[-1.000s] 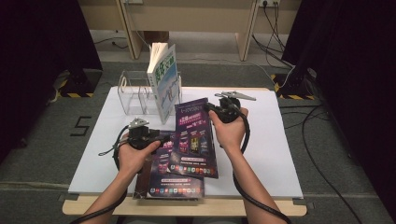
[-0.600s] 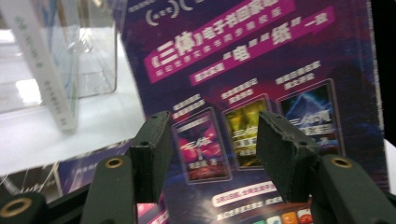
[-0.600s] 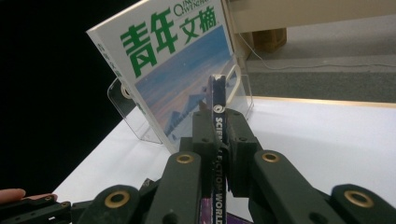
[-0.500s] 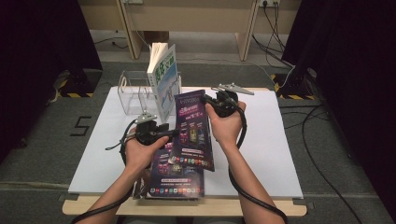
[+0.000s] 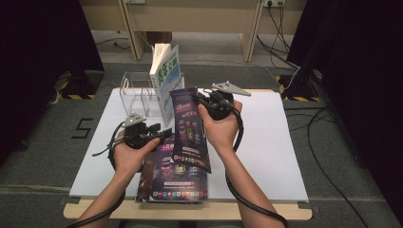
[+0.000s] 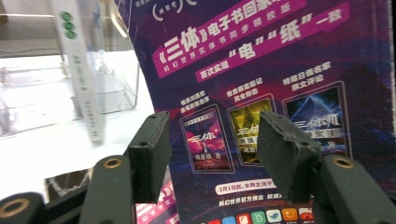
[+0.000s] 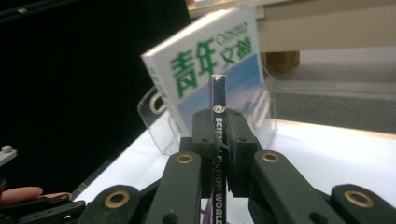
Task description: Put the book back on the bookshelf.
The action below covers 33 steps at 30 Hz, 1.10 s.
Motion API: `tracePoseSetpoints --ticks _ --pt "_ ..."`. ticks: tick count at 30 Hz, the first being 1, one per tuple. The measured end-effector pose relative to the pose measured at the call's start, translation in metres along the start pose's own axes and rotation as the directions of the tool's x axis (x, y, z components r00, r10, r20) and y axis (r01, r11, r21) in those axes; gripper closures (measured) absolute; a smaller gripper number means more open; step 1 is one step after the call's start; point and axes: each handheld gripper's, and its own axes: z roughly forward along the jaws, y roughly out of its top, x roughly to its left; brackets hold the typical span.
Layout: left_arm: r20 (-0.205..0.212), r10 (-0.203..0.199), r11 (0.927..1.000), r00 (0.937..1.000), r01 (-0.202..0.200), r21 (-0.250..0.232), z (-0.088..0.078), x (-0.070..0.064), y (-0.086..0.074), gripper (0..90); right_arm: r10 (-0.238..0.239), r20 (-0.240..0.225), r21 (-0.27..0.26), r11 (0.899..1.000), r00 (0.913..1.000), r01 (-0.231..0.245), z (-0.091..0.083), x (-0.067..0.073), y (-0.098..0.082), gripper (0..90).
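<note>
Magazine [image 5: 190, 126], thin and glossy with a dark purple cover, is clear of the table, tilted and nearly on edge. Right gripper [image 5: 203, 101] clamps it at the spine near the top: in the right gripper view the two black jaws press flat against both sides of the narrow dark spine [image 7: 218, 154], which carries white lettering. Left gripper [image 5: 165, 134] sits beside the magazine's lower left edge with its jaws spread wide; in the left gripper view the blocky matt pads frame the printed cover [image 6: 243, 93] without pressing on it. A second glossy magazine [image 5: 173, 178] of the same purple design lies flat on the white board [image 5: 266, 142] at the near edge, under the raised copy. Behind them a clear acrylic rack [image 5: 138, 92] with curved dividers stands on the board, and a thicker white-and-blue book [image 5: 166, 80] with green characters leans upright in its right end, pages fanned slightly at the top.
</note>
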Motion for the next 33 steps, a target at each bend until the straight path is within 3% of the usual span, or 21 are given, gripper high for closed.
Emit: tracePoseSetpoints --ticks 14,26,33 --pt "-0.026 -0.002 0.9988 0.9996 0.001 -0.049 -0.029 0.005 0.006 43.4 -0.032 -0.078 -0.011 0.999 0.9964 0.031 0.003 0.033 0.007 84.7" --pt "-0.027 -0.001 0.9979 0.9996 -0.001 -0.065 -0.036 0.005 0.011 43.2 -0.057 -0.112 -0.031 0.998 0.9921 0.054 -0.007 0.045 0.008 84.7" --pt "-0.018 0.007 0.9949 0.9998 -0.009 -0.101 -0.045 -0.001 0.015 43.6 -0.068 -0.136 -0.037 0.997 0.9884 0.064 -0.007 0.055 0.011 84.7"
